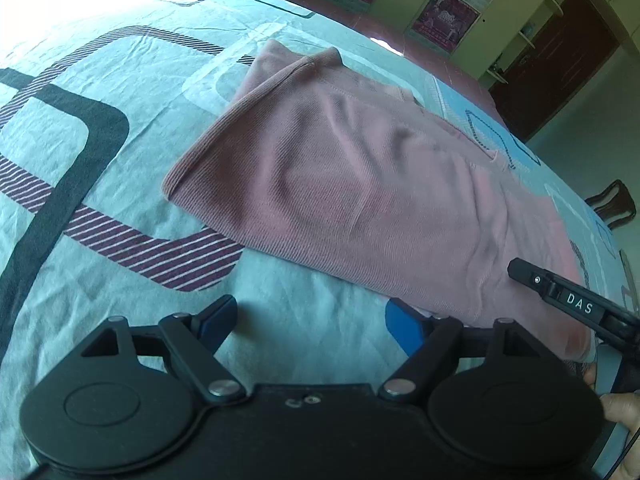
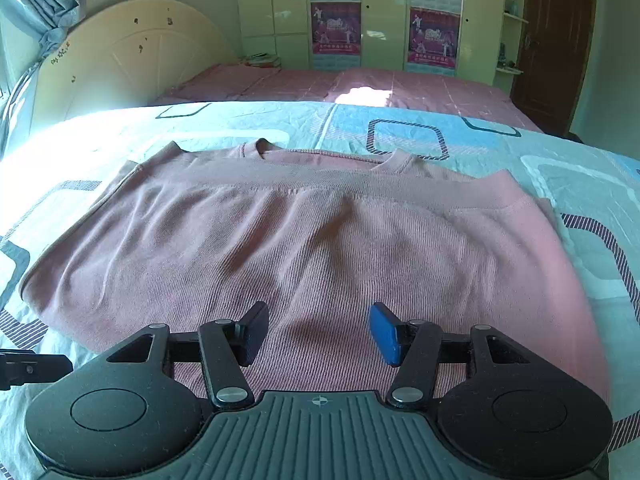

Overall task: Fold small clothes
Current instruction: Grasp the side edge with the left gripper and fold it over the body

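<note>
A pink ribbed sweater (image 1: 360,184) lies folded on a patterned light-blue bedsheet (image 1: 120,80). In the right wrist view the sweater (image 2: 320,232) spreads wide, its hem band folded up near the neckline. My left gripper (image 1: 312,324) is open and empty, low over the sheet just beside the sweater's near edge. My right gripper (image 2: 320,332) is open and empty, just above the sweater's near part. The right gripper's black body, marked DAS, also shows in the left wrist view (image 1: 576,304), over the sweater's corner.
A cream headboard (image 2: 120,60) stands at the left. A second bed with a pink cover (image 2: 360,84) lies behind. Green wardrobes with posters (image 2: 336,28) and a dark door (image 2: 552,40) line the far wall. A dark chair back (image 1: 612,204) stands beside the bed.
</note>
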